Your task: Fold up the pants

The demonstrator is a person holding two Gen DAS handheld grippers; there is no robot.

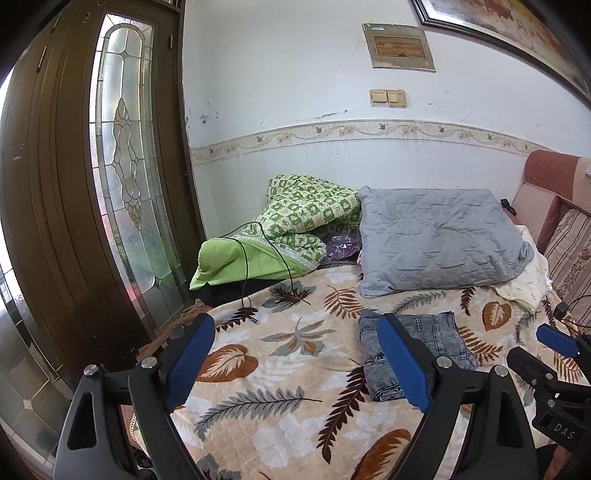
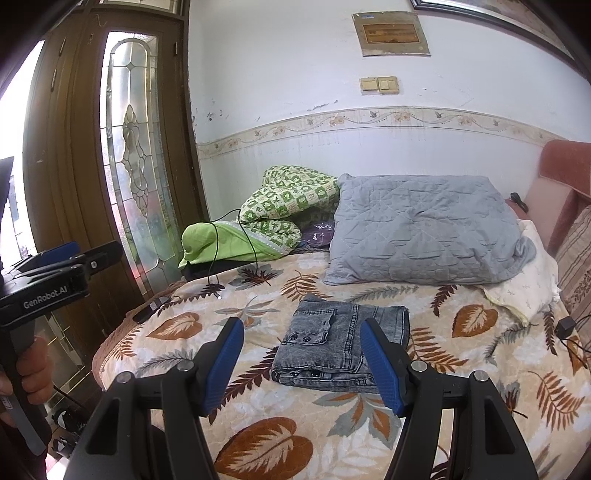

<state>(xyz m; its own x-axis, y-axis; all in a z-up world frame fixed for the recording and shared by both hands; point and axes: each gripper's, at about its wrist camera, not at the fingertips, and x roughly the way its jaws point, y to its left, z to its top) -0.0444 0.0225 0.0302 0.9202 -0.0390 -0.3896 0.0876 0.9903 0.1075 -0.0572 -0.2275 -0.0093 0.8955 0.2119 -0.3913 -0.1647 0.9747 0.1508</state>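
White plaster wall (image 2: 295, 74) with a floral border strip backs a bed (image 2: 258, 435) covered in a quilted beige spread printed with brown and grey leaves; over that spread hang both grippers. Nearest the right wrist camera, the right gripper (image 2: 301, 363) with blue ribbed pads on black arms stands open and empty above the bed; just beyond and between its fingers in that view lies the pair of grey stone-washed denim pants (image 2: 343, 339), folded into a compact rectangle and resting flat on the spread, apart from both pads. To the left, the left gripper (image 1: 295, 362), of the same blue and black build, is spread wide with nothing between its pads; in its own view the folded pants lie to the right, partly behind its right finger; a hand (image 2: 35, 373) grips its handle at the left edge of the right wrist view. Farther back on the bed rests a pale grey-blue quilted pillow (image 2: 424, 240), with a cream cloth (image 2: 528, 280) tucked under its right side; left of the pillow sits a bunched green-and-white patterned quilt (image 2: 284, 206) with a lime green lining, and a thin black cable (image 2: 251, 240) trails over it onto the spread. Beyond the bed's left edge stands a dark brown wooden door (image 2: 74, 166) with a leaded glass panel; beige wall switches (image 2: 379, 85) and a framed plaque (image 2: 391, 35) sit high on the wall.
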